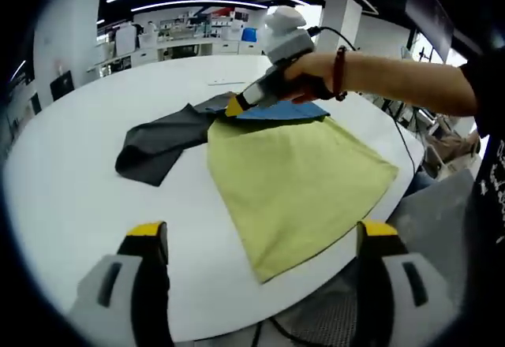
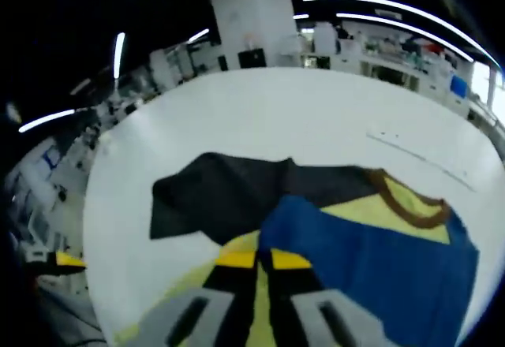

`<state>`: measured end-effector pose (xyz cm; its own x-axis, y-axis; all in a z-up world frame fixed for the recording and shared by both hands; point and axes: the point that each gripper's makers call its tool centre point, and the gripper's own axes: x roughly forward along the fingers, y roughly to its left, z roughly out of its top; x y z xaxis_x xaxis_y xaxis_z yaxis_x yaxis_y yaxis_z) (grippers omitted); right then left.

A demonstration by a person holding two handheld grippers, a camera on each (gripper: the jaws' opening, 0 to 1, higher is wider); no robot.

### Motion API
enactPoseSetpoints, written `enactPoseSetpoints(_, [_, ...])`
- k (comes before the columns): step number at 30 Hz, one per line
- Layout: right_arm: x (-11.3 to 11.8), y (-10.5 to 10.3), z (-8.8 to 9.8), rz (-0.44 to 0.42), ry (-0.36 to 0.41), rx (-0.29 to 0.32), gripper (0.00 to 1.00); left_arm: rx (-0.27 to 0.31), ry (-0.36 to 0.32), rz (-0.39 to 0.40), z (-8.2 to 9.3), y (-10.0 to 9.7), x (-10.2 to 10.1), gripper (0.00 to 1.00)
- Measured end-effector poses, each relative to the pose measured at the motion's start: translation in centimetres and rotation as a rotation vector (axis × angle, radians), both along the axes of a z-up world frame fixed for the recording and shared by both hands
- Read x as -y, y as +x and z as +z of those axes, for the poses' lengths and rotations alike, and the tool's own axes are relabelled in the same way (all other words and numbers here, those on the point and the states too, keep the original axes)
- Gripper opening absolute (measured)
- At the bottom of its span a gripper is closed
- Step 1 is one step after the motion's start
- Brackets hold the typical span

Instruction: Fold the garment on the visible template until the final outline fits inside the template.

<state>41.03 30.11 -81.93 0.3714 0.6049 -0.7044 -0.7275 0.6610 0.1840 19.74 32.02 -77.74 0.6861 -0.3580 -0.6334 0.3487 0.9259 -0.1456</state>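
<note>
- Across the left gripper view, your left gripper [image 1: 260,240] hovers at the near edge of the white bench [image 1: 71,173], its jaws wide apart and holding nothing.
- Ahead of it lies the garment [image 1: 296,181], its yellow-green body spread toward you and its long axis running from the near hem up to the collar end on the far side.
- A dark sleeve [image 1: 162,146] trails off to the left of the body, flat on the bench.
- A blue panel [image 1: 288,112], which I take for the template, shows at the far end, partly under the cloth.
- Your right gripper [image 1: 237,106] comes in from the right and sits right at that far end, so it's the nearer one to the collar; your left is nearer the hem.

- Down in the right gripper view, your right gripper [image 2: 263,260] has its yellow tips close together with yellow-green cloth showing between them; I can't tell whether it's pinched.
- Just ahead lies the dark sleeve [image 2: 225,193], off to the left, with the brown-edged collar [image 2: 406,205] to the right and the blue panel [image 2: 379,268] beside the jaws.
- By my reckoning, the sleeve needs to fold inward next.
</note>
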Motion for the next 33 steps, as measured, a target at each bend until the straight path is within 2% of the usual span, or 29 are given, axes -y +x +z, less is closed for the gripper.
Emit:
enactPoseSetpoints(3, [-0.3, -1.5, -0.9, 0.042, 0.015, -0.054, 0.00, -0.001, -0.006, 0.012, 0.1, -0.1, -0.2, 0.97])
enactPoseSetpoints(7, [-0.7, -1.9, -1.1, 0.055, 0.037, -0.049, 0.02, 0.002, -0.024, 0.023, 0.2, 0.0, -0.3, 0.99])
enactPoseSetpoints(10, [-1.1, -2.1, -0.6, 0.066, 0.061, -0.048, 0.10, 0.004, -0.020, 0.023, 0.3, 0.1, -0.3, 0.99])
enactPoseSetpoints(11, [-1.2, -2.2, -0.5, 0.072, 0.068, -0.047, 0.15, 0.004, -0.018, 0.020, 0.3, 0.1, -0.3, 0.99])
enactPoseSetpoints(16, [-1.7, -1.7, 0.6, 0.091, 0.107, -0.016, 0.50, 0.011, -0.014, 0.021, 0.5, 0.3, -0.4, 0.99])
enactPoseSetpoints(20, [-1.1, -1.5, 1.4, 0.096, 0.117, 0.001, 0.66, 0.018, -0.013, 0.025, 0.6, 0.6, -0.6, 0.99])
enactPoseSetpoints(24, [0.5, -0.9, 2.1, 0.075, 0.117, 0.021, 0.81, 0.023, -0.006, 0.026, 0.8, 0.9, -0.8, 0.99])
enactPoseSetpoints(27, [2.0, 0.1, 2.0, 0.038, 0.104, 0.033, 0.88, 0.027, -0.006, 0.027, 1.0, 1.0, -0.9, 0.99])
enactPoseSetpoints(30, [4.4, 0.9, 1.6, 0.000, 0.069, 0.039, 0.93, 0.029, -0.001, 0.020, 1.2, 1.2, -0.8, 0.99])
enactPoseSetpoints(33, [6.7, 1.4, 1.3, -0.036, 0.059, 0.023, 0.93, 0.035, -0.003, 0.017, 1.3, 1.4, -0.7, 0.99])
